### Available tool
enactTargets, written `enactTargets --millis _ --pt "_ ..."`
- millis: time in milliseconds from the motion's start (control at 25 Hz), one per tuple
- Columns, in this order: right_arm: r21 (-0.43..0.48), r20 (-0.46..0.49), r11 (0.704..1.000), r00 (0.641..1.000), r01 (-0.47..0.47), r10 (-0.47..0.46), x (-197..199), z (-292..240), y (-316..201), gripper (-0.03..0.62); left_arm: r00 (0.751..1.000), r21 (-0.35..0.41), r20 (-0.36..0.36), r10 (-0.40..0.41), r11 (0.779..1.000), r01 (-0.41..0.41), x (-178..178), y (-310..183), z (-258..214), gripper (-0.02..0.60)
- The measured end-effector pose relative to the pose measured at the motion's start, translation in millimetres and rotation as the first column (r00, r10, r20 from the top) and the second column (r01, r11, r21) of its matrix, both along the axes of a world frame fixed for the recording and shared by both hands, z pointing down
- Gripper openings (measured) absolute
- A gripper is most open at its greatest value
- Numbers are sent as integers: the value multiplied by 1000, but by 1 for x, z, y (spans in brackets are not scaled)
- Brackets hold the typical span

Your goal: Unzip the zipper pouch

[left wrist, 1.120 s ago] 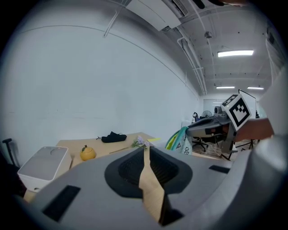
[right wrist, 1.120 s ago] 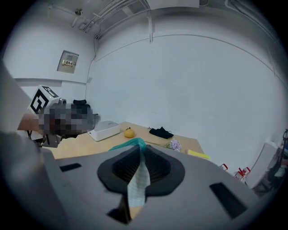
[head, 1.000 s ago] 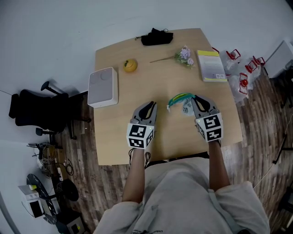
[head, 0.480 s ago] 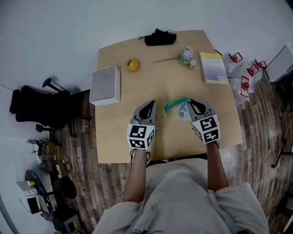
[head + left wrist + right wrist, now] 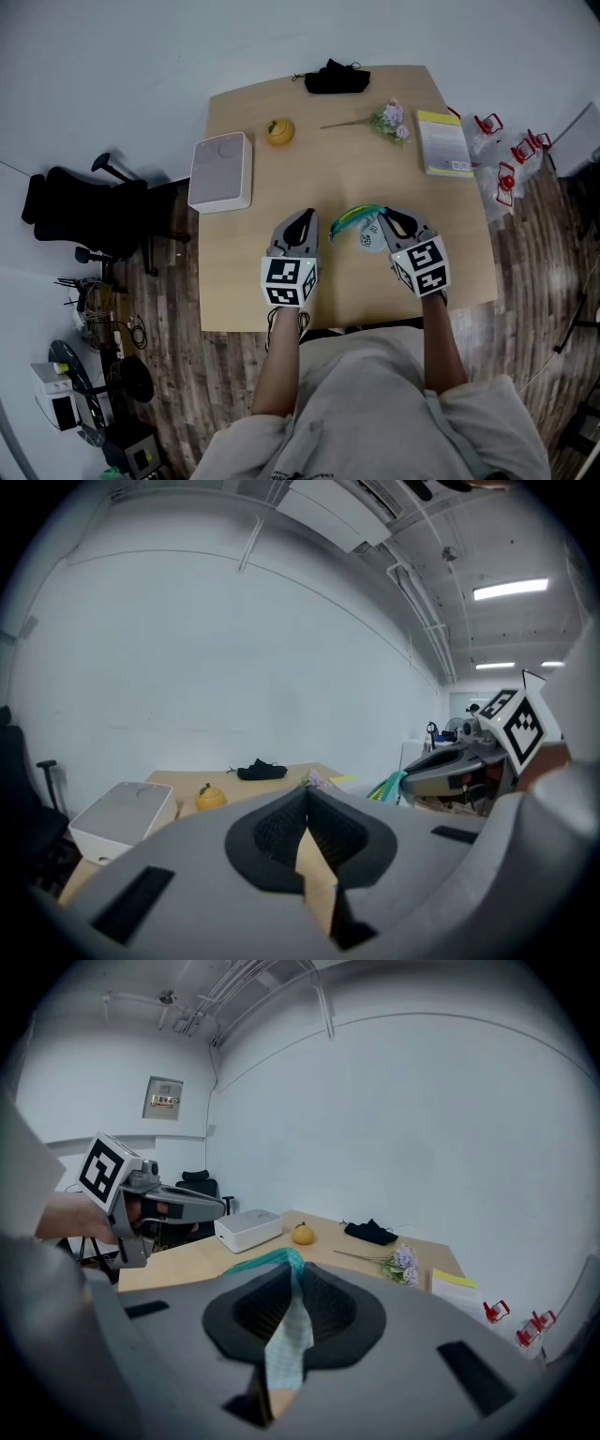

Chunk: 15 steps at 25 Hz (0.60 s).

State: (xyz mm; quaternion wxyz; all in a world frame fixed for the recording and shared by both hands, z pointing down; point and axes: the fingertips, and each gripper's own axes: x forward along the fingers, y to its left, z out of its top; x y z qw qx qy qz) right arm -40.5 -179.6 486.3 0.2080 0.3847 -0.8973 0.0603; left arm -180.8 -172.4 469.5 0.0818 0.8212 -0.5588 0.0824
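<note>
Jaws on the left gripper [image 5: 306, 799] are pressed together with nothing between them, as the left gripper view shows. Beyond them lie the table [image 5: 178, 782], a white box [image 5: 117, 813], a yellow fruit [image 5: 210, 797] and a black cloth [image 5: 262, 771]. At the right of this view is the right gripper [image 5: 409, 780], with only a green edge of the pouch [image 5: 389, 786] showing at its tip.

The right gripper view shows what that one hides. Its jaws are clamped on the pouch, pinching checked fabric between the pads, and the green edge pokes out ahead.

Only the head view gives the layout. The pouch is near the table's front edge between the two gripper tips, with the left tip close by but apart. Flowers [image 5: 391, 118] and a book [image 5: 443, 142] lie far right.
</note>
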Motion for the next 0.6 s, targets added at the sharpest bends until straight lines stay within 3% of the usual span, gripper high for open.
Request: enactTargets --millis 120,600 --pt "1 3 1000 1000 11 -11 -2 0 0 44 1000 -9 28 -12 1000 12 -3 -1 6 21" --pt "12 -27 1000 1000 12 -12 6 -4 -7 43 1000 -13 6 -7 1000 7 0 -4 12 21"
